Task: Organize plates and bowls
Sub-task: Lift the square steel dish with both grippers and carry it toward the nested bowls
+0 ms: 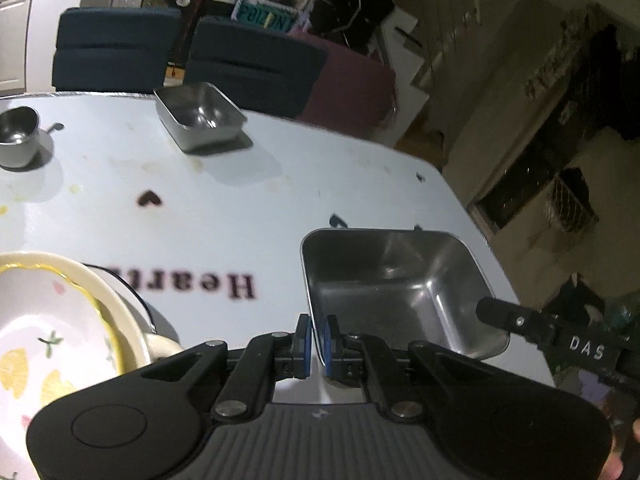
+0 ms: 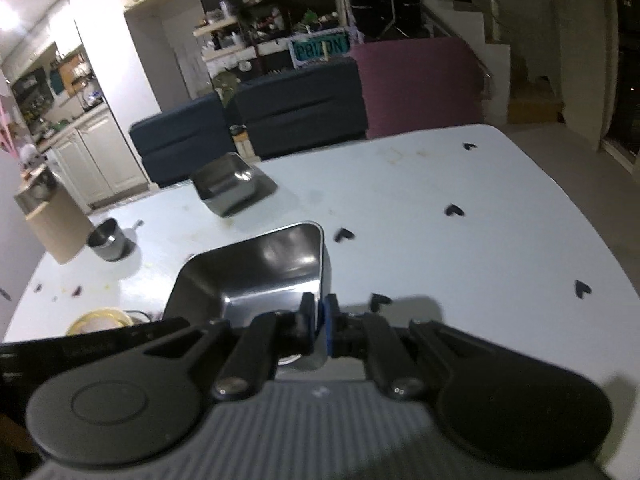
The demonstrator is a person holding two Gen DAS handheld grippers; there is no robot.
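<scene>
item: table [image 1: 168, 184], pale blue, printed with dark hearts and lettering; stained in spots.

far left, far edge: small steel cup [image 1: 18, 136] with a side handle, upright, well apart from both tongs.

near left: stack of plates [image 1: 52, 320], a floral one with yellow rim on top of a cream one, a darker rimmed piece beneath; just beside the left tongs.

centre, far edge: smaller steel tray [image 1: 200, 114], empty, upright, near the two dark chairs [image 1: 116, 48].

centre right, near edge: large steel tray [image 1: 392, 280], empty, square with rounded corners. left tongs [image 1: 317, 342] nearly shut, pads pinching the tray's near-left wall, one pad inside and one outside. right tongs [image 2: 318, 326] likewise nearly shut on the opposite wall; seen from the left view as a black bar at the tray's near-right corner. whether the tray was lifted or resting on the table cannot be told.

handling note, as judgement: the step appeared to be carrying the large tray with both grips. best done by keeping both hands level and moving together, so the thin walls did not twist or slip from the pads; it looked suited to nest with or sit beside the smaller tray.
</scene>
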